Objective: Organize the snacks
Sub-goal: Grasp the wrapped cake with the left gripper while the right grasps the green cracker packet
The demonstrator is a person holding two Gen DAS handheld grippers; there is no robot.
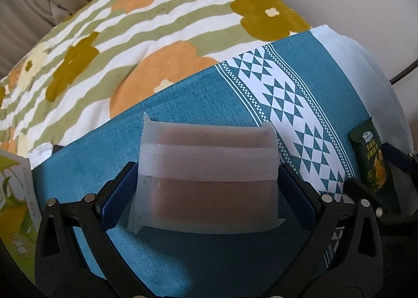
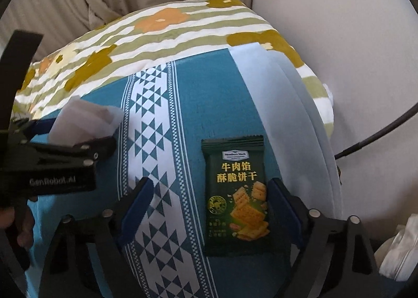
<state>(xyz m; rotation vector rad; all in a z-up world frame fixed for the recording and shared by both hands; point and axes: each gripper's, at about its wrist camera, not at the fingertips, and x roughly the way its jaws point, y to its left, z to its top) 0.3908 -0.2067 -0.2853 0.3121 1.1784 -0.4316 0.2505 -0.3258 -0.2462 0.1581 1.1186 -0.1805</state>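
Note:
A translucent white snack packet (image 1: 207,180) with a brown filling lies on the teal patterned cloth (image 1: 203,94). My left gripper (image 1: 207,188) is open around it, a blue pad close to each side; contact is unclear. It also shows in the right wrist view (image 2: 86,117), with the left gripper (image 2: 70,138) at it. A dark green cracker packet (image 2: 236,196) lies on the cloth. My right gripper (image 2: 211,206) is open around it, right pad close to its edge, left pad well apart. The green packet shows at the right edge of the left wrist view (image 1: 371,159).
The cloth lies over a bed with a floral striped quilt (image 1: 130,36). A green and white box (image 1: 15,198) is at the left edge. White crumpled material (image 2: 399,251) sits at the right. A dark cable (image 2: 378,133) runs along the pale wall.

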